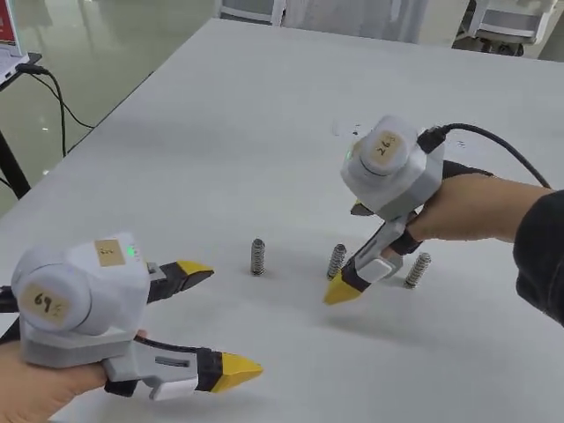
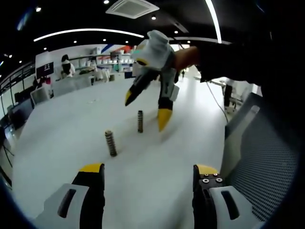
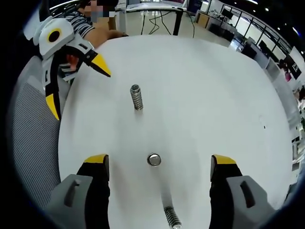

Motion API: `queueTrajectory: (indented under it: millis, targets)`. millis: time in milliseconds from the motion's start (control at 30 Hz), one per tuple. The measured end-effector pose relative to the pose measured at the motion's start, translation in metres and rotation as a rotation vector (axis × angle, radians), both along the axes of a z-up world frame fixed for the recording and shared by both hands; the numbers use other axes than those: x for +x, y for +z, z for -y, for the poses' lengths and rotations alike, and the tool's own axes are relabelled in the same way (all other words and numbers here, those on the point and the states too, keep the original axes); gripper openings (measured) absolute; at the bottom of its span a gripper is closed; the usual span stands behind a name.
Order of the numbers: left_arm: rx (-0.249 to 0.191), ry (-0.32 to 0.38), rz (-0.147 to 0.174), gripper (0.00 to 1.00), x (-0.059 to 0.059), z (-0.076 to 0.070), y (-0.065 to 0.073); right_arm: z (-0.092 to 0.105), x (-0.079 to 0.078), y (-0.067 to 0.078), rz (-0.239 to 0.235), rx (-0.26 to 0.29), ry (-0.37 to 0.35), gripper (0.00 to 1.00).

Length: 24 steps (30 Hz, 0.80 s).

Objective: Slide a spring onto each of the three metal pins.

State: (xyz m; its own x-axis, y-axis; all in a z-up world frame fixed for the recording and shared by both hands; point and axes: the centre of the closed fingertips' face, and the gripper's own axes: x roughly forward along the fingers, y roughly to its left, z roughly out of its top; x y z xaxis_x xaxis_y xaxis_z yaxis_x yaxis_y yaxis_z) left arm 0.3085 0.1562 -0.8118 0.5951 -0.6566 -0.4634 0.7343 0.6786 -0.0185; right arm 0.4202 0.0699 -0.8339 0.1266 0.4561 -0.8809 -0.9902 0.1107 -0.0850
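Middle spring [image 1: 337,261] of an upright row of three stands mid-table, directly beneath the spread, empty right gripper [image 2: 145,109]; left gripper [image 1: 220,319], equally spread, hovers farther off, near-left.

On my left tongs [image 1: 225,319], the round back end carries a tan sticker [image 1: 48,302] with a handwritten number, which I read as 69. A smaller top sticker [image 1: 108,252] sits on the same housing, its writing too faint to make out. My right tongs [image 1: 350,252] bear a tan label [image 1: 385,144] on the round cap — handwritten, it looks like 26, though the second digit isn't certain. The dark board [image 2: 45,69] on the far wall, seen in the left gripper view, is too small to read.
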Motion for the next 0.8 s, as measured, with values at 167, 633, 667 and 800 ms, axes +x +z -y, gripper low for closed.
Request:
queueTrajectory:
  millis: [167, 633, 667, 800]
  targets:
    - [0.0, 0.002, -0.001, 0.71, 0.0, -0.001, 0.0, 0.012, 0.004, 0.002, 0.007, 0.022, -0.041, 0.88]
    - [0.004, -0.007, -0.001, 0.71, 0.001, 0.001, 0.001, 0.039, 0.012, 0.011, 0.025, 0.096, -0.155, 0.89]
    - [0.004, -0.01, -0.001, 0.71, 0.001, 0.002, 0.001, 0.041, 0.013, 0.011, 0.028, 0.101, -0.163, 0.89]
    - [0.006, -0.017, -0.003, 0.71, 0.001, 0.003, 0.0, 0.05, 0.013, 0.012, 0.033, 0.109, -0.188, 0.9]
